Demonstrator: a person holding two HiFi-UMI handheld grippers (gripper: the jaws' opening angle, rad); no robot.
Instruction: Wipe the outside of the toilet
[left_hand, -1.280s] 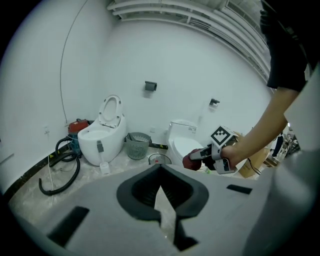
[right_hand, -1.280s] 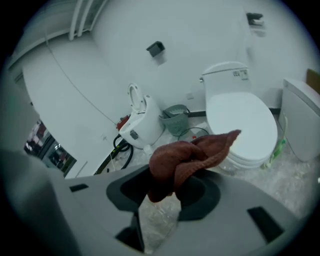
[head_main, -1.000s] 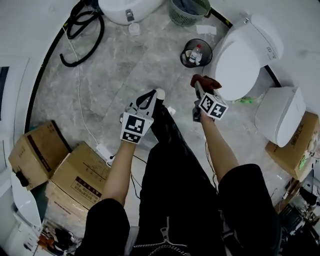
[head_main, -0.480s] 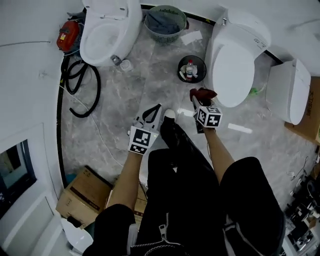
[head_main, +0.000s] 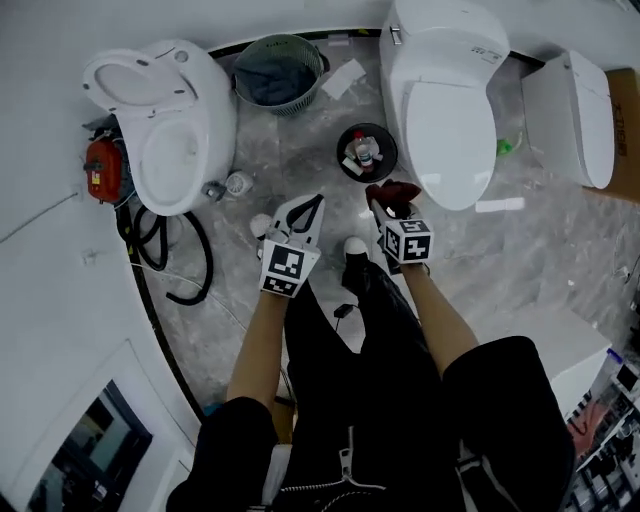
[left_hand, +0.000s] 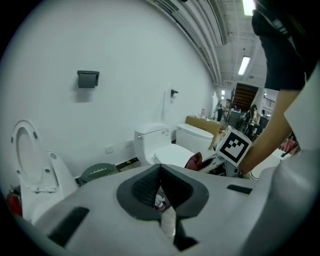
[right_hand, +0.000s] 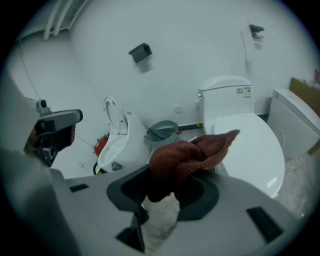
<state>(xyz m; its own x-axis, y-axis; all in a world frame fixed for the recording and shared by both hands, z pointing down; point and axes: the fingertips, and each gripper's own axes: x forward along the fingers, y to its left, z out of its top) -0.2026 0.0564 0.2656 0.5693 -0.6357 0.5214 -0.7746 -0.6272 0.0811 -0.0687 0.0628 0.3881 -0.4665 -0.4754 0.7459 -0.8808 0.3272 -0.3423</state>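
Seen from above, a person stands on a grey marbled floor (head_main: 300, 150) facing a white toilet (head_main: 445, 110) with its lid down, which stands against the wall ahead and slightly to the person's right. The right gripper (head_main: 385, 207) has its jaws clenched on a bunched dark red cloth (head_main: 393, 192), held in the air near the front of the bowl but not touching it, so wiping appears not to have begun. In the right gripper view the cloth (right_hand: 187, 155) bulges above the jaws, with one loose corner pointing toward the lid. The left gripper (head_main: 316, 201) hangs beside it with its jaws closed together on nothing. The main risk seems to be the wadded cloth: only a small lump would meet the porcelain, and rubbing could drag it out of the jaws. A small black bin (head_main: 342, 160) holding a bottle (head_main: 364, 152) sits just beside the bowl's front left, where a low sweep could tip it. A second toilet (head_main: 215, 130), seat raised, stands well apart to the left and could be taken for the target.
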